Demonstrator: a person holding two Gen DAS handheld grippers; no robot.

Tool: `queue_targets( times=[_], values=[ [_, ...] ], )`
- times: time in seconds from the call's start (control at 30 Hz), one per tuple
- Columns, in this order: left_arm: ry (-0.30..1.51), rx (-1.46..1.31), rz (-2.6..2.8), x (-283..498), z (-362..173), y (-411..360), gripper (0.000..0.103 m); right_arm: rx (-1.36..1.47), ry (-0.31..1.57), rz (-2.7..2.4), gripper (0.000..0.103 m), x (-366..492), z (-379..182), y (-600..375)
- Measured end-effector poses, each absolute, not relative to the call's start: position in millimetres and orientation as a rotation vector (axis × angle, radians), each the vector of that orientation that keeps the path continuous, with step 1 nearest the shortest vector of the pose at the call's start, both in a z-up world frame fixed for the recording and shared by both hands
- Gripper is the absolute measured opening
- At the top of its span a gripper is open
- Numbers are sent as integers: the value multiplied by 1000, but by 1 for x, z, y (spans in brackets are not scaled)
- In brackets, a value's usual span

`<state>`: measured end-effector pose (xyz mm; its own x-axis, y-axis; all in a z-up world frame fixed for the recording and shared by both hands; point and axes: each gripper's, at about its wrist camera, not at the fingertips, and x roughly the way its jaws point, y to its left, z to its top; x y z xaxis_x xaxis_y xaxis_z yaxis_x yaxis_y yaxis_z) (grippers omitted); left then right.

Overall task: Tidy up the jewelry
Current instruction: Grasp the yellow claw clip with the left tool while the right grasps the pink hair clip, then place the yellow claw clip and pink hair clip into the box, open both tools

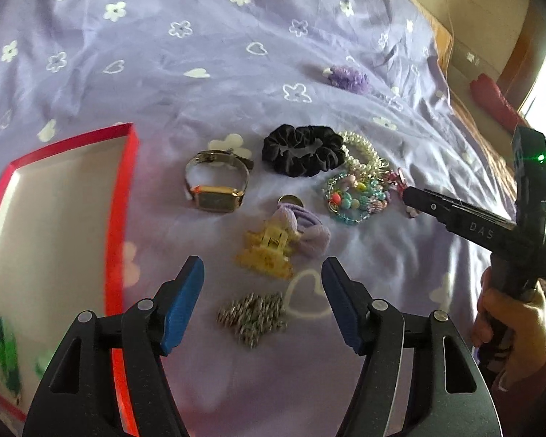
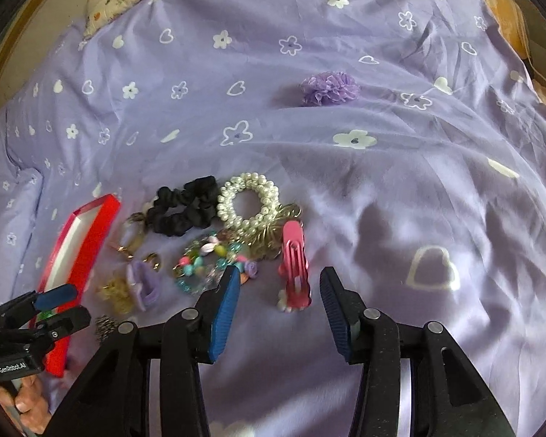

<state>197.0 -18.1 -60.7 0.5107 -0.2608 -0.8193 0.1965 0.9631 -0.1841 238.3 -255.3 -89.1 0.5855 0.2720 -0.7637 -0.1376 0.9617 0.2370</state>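
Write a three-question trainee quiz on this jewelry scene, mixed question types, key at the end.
1. True or false: the left gripper is clamped on the silver metal chain.
2. Which item lies directly ahead of the right gripper? A) black fabric scrunchie B) pink metal hair clip C) white pearl bead bracelet
3. Fill in: the shallow red-rimmed box sits to the ___ of the gold square-faced wristwatch in the left wrist view.

Key: 1 false, its jaws stand open above the chain; 2 B; 3 left.
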Motion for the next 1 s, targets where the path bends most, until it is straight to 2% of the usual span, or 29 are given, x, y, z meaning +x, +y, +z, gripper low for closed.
queue_targets(
  times=[0.13, 0.17, 0.2, 0.23, 0.27, 0.67, 1.0],
  values=[
    [1025, -52, -269, 211, -74, -25, 65, 154, 933, 239, 45, 246, -99, -254],
    [1028, -53, -274, 213, -77, -26, 57, 147, 930, 235, 40, 246, -100, -254],
    [1034, -55, -280, 215, -79, -26, 45, 141, 928, 231, 36, 246, -101, -253],
    [1042, -59, -287, 215, -81, -26, 39, 141, 929, 228, 24, 245, -101, -254],
    [1047, -70, -295, 216, -83, -25, 38, 146, 930, 229, 20, 246, -101, -254],
    [981, -100, -322, 186, -62, -16, 38, 171, 877, 323, 19, 213, -74, -235],
    [922, -159, -284, 154, -37, 21, 38, 167, 872, 440, 19, 188, -59, -191]
  ],
)
